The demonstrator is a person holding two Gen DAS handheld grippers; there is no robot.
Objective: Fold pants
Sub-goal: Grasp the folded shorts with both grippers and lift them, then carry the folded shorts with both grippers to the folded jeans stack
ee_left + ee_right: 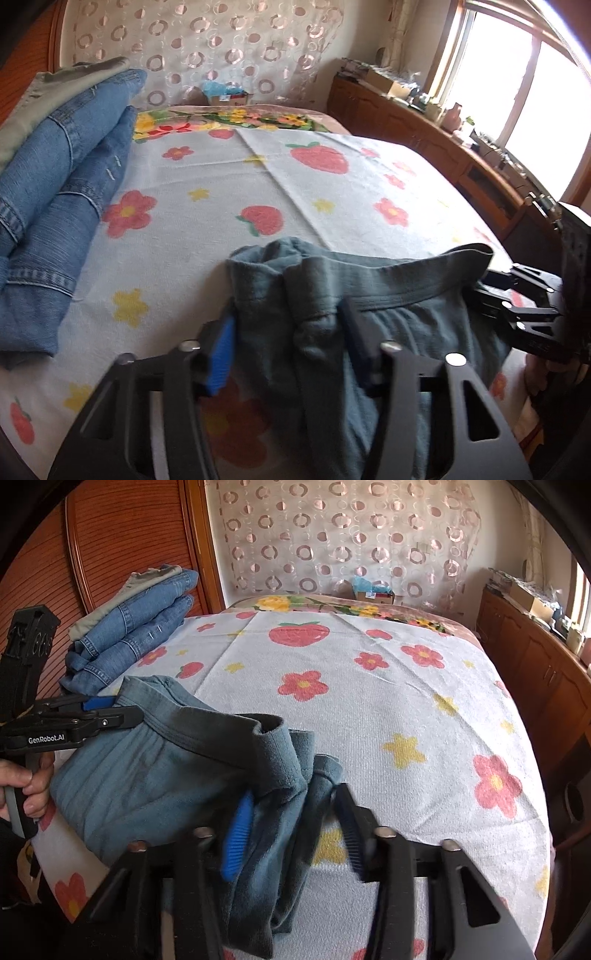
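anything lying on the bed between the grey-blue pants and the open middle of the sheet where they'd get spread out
Nothing visible. The sheet ahead of the grey-blue pants is bare. The folded jeans sit off at the far left edge, out of the way.

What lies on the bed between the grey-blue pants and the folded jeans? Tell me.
Nothing but bare flowered sheet lies between the grey-blue pants and the folded jeans; the left wrist view shows it best.
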